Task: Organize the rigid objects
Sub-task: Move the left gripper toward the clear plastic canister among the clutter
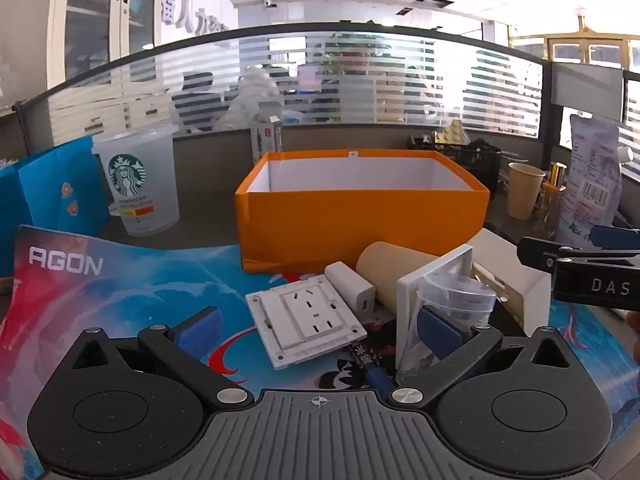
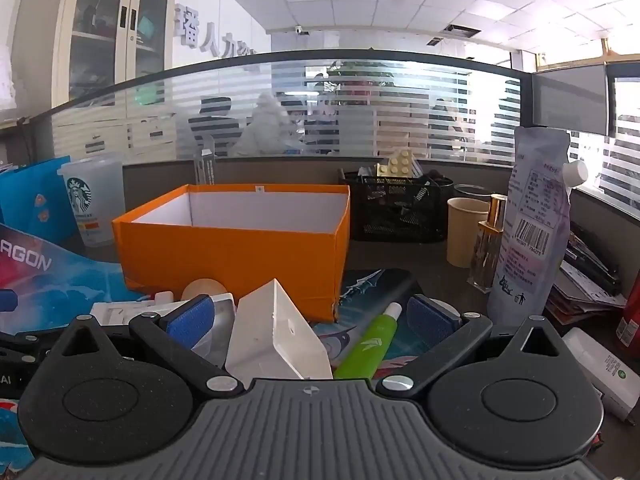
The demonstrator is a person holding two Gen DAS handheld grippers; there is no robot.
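Both grippers, left gripper and right gripper, gaped wide, holding nothing. Items crowded tight before the orange box; grabbing the socket plate risked knocking the leaning white box over.

Counting what's sitting on the desk right now — one orange box, one white wall socket plate, one little white charger, one cardboard tube, and one clear plastic cup. I'm also seeing one green tube, one Starbucks cup, one paper cup, one black mesh basket and one spouted pouch — that's all I'm managing to count.
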